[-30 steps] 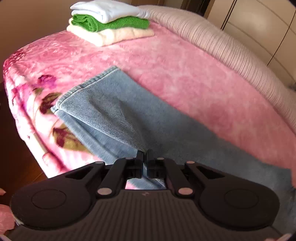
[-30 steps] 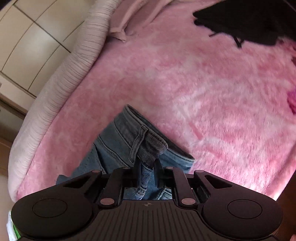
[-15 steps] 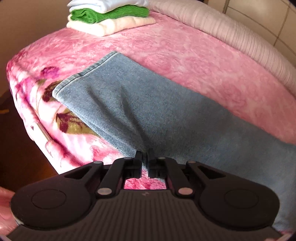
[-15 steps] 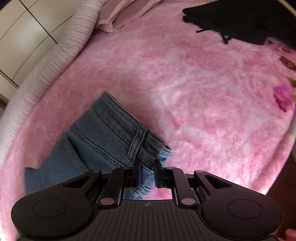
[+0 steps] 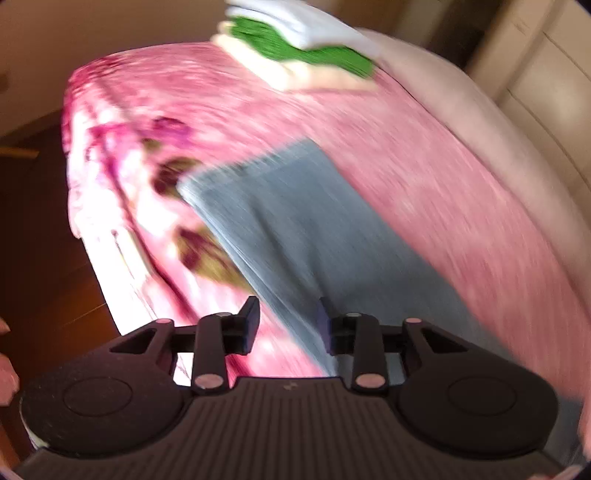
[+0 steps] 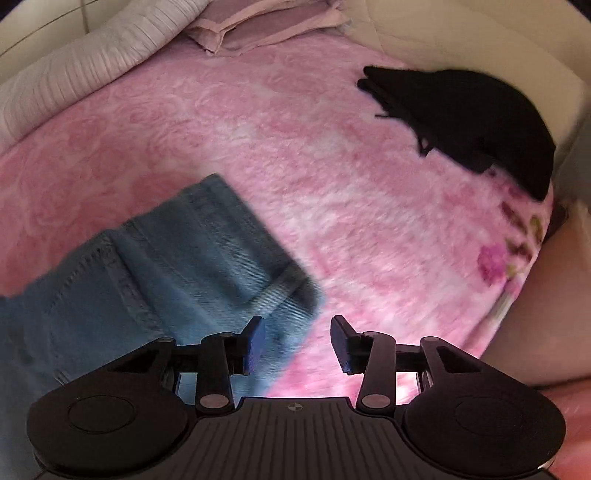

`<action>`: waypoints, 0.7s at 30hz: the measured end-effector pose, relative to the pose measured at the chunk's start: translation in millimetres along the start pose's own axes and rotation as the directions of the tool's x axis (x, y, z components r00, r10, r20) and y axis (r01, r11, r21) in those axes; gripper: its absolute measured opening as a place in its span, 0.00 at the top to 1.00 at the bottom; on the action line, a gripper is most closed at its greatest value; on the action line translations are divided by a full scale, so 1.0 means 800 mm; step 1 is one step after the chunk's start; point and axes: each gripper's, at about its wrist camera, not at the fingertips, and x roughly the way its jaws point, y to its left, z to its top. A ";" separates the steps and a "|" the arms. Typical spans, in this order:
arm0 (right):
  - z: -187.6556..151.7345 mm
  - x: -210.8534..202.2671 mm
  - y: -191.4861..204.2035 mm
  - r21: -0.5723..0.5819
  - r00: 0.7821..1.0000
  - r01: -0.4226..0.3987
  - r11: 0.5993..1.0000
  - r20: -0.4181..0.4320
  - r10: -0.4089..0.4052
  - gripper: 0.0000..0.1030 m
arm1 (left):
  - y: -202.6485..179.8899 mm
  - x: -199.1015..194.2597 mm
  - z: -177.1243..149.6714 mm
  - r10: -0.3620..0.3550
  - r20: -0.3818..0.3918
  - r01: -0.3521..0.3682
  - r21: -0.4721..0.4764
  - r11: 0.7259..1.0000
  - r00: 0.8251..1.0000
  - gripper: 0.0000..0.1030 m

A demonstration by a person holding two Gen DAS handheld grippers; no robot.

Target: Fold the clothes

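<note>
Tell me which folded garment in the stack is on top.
The white one; the green one lies under it, and the cream one is at the bottom.

The left wrist view looks from above the bed's near edge, forward and down past its own spread fingers, along the jeans (image 5: pixel 325 236) toward a clothes stack (image 5: pixel 295 48) at the far corner of the pink blanket (image 5: pixel 443 177), with dark floor at left; the frame is motion-blurred. The right wrist view sits close above the jeans' waistband (image 6: pixel 221 251), facing across the blanket (image 6: pixel 295 140) to a black garment (image 6: pixel 472 122) and a pale bolster (image 6: pixel 92 62). Both views share the jeans and the blanket, each showing an opposite end of the jeans.
</note>
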 end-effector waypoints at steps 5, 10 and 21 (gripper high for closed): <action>-0.009 0.001 0.061 0.013 0.998 -0.030 0.999 -0.057 0.031 0.58 | 0.049 0.024 0.044 -0.011 0.064 0.023 -0.190 0.982 0.998 0.91; -0.025 0.008 0.120 -0.107 0.998 0.014 0.994 -0.063 -0.021 0.58 | 0.048 0.022 0.052 -0.044 0.059 0.054 -0.191 0.980 0.997 1.00; -0.053 0.031 0.152 -0.123 0.988 0.060 0.991 -0.131 -0.076 0.58 | 0.082 0.022 0.066 -0.038 0.051 0.051 -0.283 0.958 0.998 0.73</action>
